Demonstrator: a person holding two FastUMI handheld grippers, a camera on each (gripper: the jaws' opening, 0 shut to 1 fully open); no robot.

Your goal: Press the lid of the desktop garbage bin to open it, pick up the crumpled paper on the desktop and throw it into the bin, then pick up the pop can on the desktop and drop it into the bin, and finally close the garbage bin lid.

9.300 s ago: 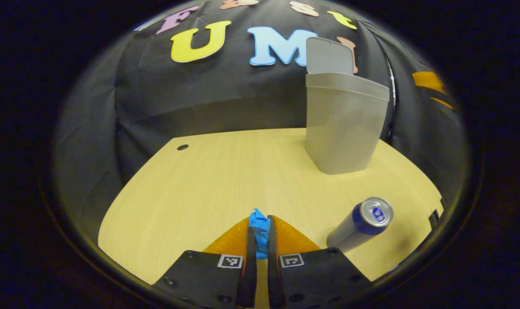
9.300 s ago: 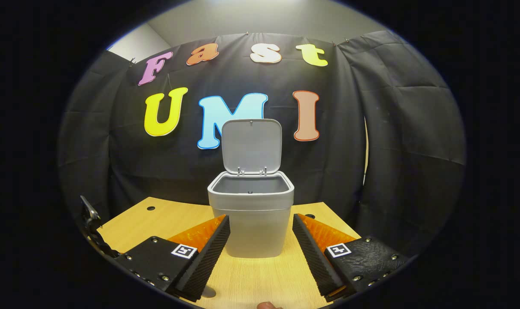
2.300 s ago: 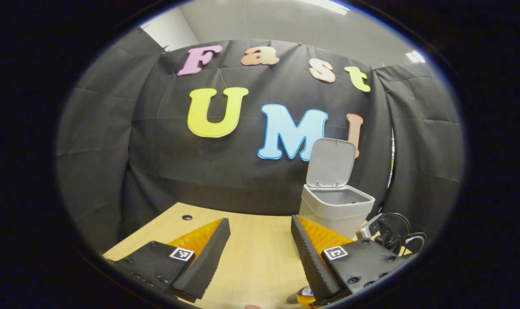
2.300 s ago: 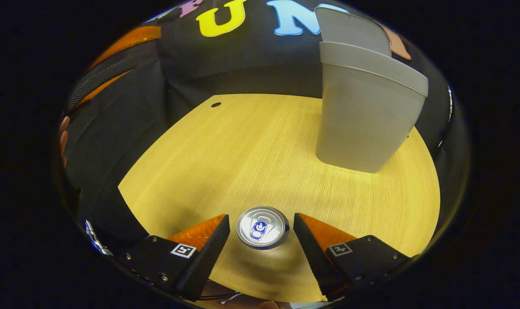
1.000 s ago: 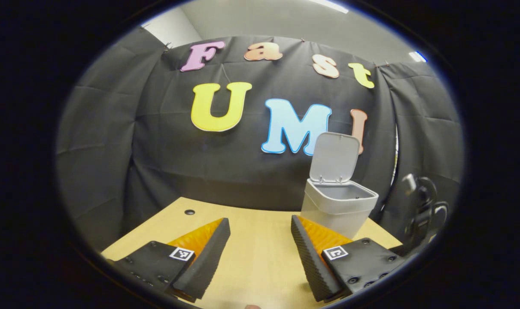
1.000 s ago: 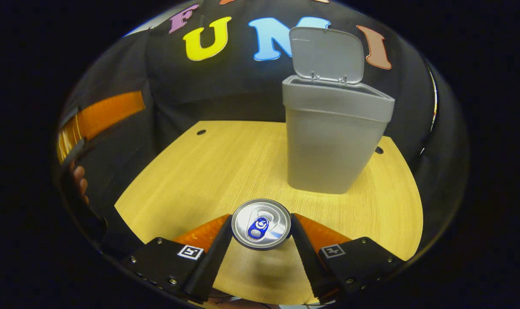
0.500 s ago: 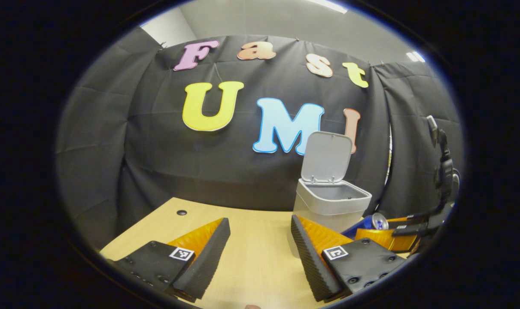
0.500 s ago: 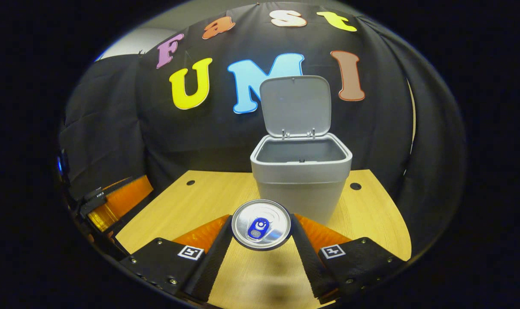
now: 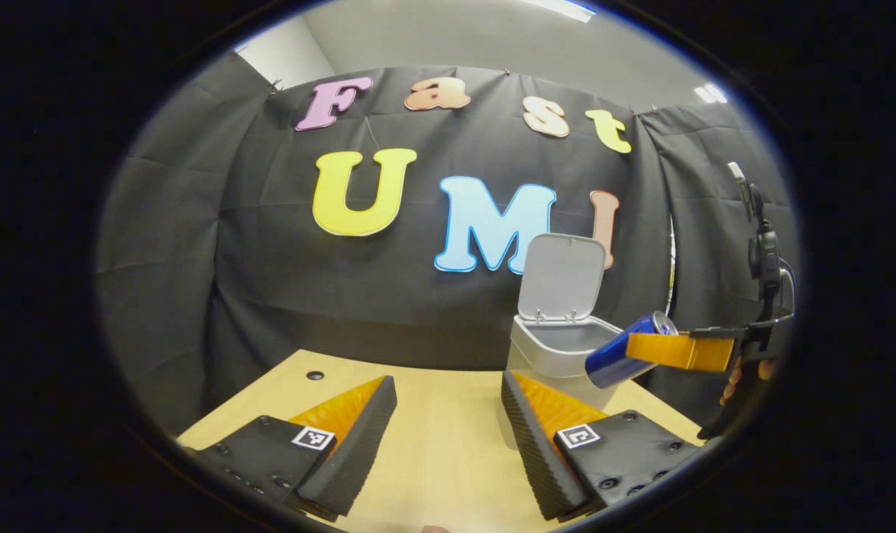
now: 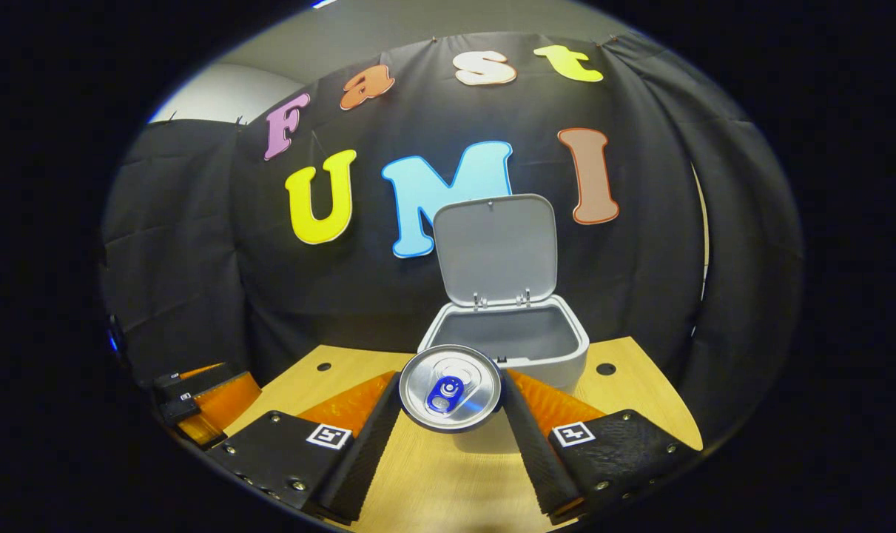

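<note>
Bin (image 10: pixel 558 363): on the worktop (image 10: pixel 625 403), lid (image 10: pixel 496 248) standing open; no crumpled paper lies on the worktop, so it is probably already inside. Can (image 10: pixel 451 389): clamped between both fingers of the right hand-held gripper (image 10: pixel 451 403), off the worktop, just before the bin's mouth, tilted in the left gripper view. Left hand-held gripper (image 9: pixel 448 422): jaws apart, empty; left to do: drop the can, close the lid.

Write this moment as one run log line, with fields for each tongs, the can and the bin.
left tongs: open, idle | right tongs: shut on pop can | can: lifted, near bin | lid: open
</note>
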